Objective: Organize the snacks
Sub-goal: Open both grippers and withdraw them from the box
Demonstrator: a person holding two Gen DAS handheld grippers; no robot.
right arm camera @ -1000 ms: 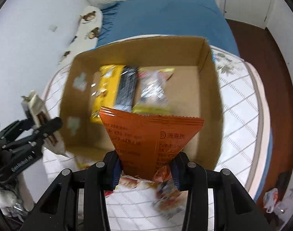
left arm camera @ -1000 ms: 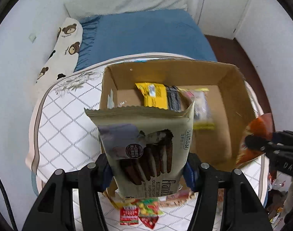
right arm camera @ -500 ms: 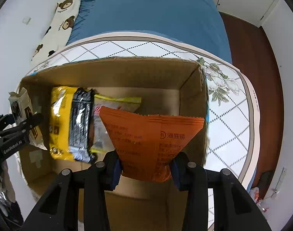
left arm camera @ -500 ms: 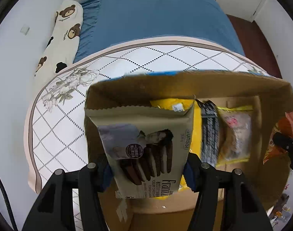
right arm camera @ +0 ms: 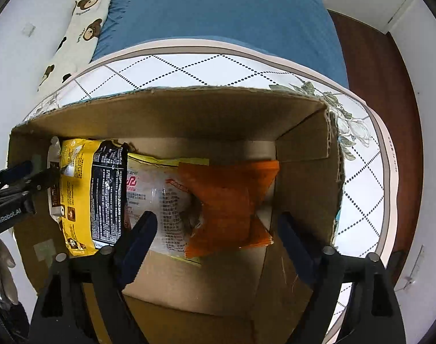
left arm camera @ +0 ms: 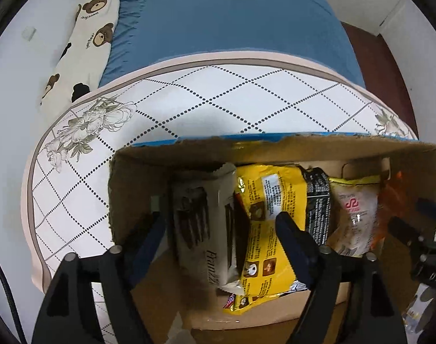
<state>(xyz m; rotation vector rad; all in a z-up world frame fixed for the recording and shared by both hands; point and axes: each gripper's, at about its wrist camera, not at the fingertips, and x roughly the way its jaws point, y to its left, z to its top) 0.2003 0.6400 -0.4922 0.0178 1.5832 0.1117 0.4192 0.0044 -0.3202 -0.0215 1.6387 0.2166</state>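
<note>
We are hovering both grippers, left [left arm camera: 220, 229] and right [right arm camera: 215, 229], over the box [right arm camera: 172, 114] with jaws spread wide and empty, leaving the biscuits [left arm camera: 200, 220] and orange pack [right arm camera: 229, 200] flanking the row so the snacks sit side by side.

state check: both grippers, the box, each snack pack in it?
left gripper: open, fingers either side of the beige pack
right gripper: open, fingers either side of the orange pack
cardboard box: open-topped, on the quilted cover
beige biscuit pack: in box, leftmost, released
yellow pack: in box, lying beside the beige one
clear pack: in box, partly under the orange one
orange pack: in box, rightmost, released
</note>
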